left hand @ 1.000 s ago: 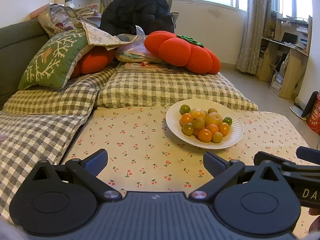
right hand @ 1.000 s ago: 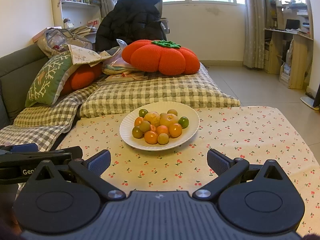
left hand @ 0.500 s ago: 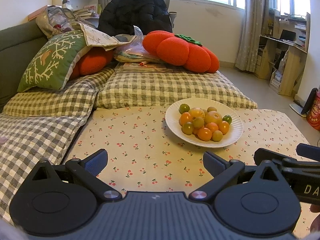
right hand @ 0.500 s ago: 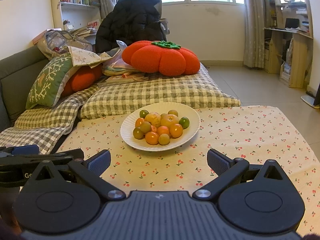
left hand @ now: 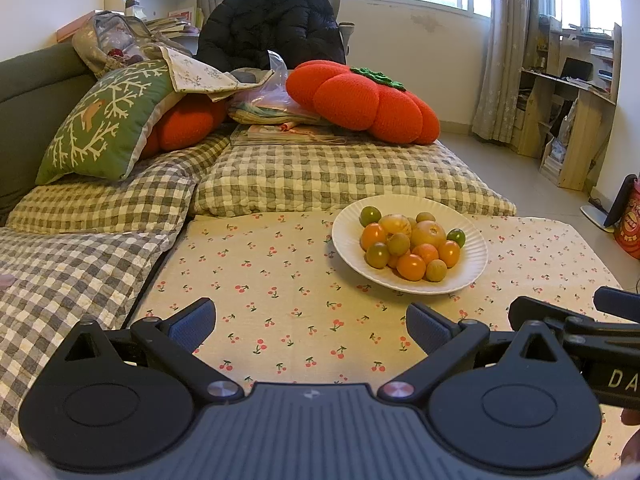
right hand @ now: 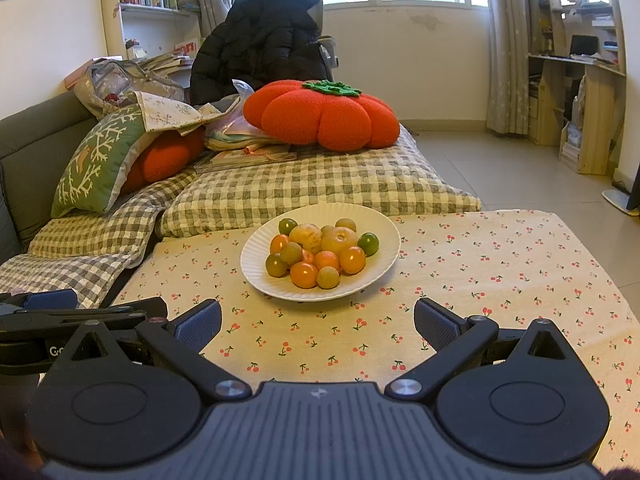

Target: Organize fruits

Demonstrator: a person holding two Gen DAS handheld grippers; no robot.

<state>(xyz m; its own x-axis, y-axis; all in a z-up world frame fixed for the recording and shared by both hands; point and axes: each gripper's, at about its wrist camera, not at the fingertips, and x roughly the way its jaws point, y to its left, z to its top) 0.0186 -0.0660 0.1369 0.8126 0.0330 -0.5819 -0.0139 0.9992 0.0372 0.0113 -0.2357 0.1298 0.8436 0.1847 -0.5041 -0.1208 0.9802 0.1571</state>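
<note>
The left hand-held gripper (left hand: 311, 326) hovers low over the near part of the surface (left hand: 280, 280), released, its fingers spread wide with nothing between them. The right hand-held gripper (right hand: 318, 322) hangs beside it, also released and empty; each shows at the edge of the other's view. The surface wears a cream cloth printed with small cherries. Beyond the grippers, toward the far edge of the surface, sits a white plate (right hand: 376, 276) with a ribbed rim, apart from both grippers. It holds a heap of small fruits (right hand: 320, 252): orange ones at the front, yellow larger ones in the middle, green ones at the sides and back. Past the far edge lie checked cushions (right hand: 312, 184), with an orange pumpkin pillow (right hand: 320, 120) on top and a green pillow (right hand: 96, 160) to the left. A black jacket (right hand: 264, 48) hangs behind them.
</note>
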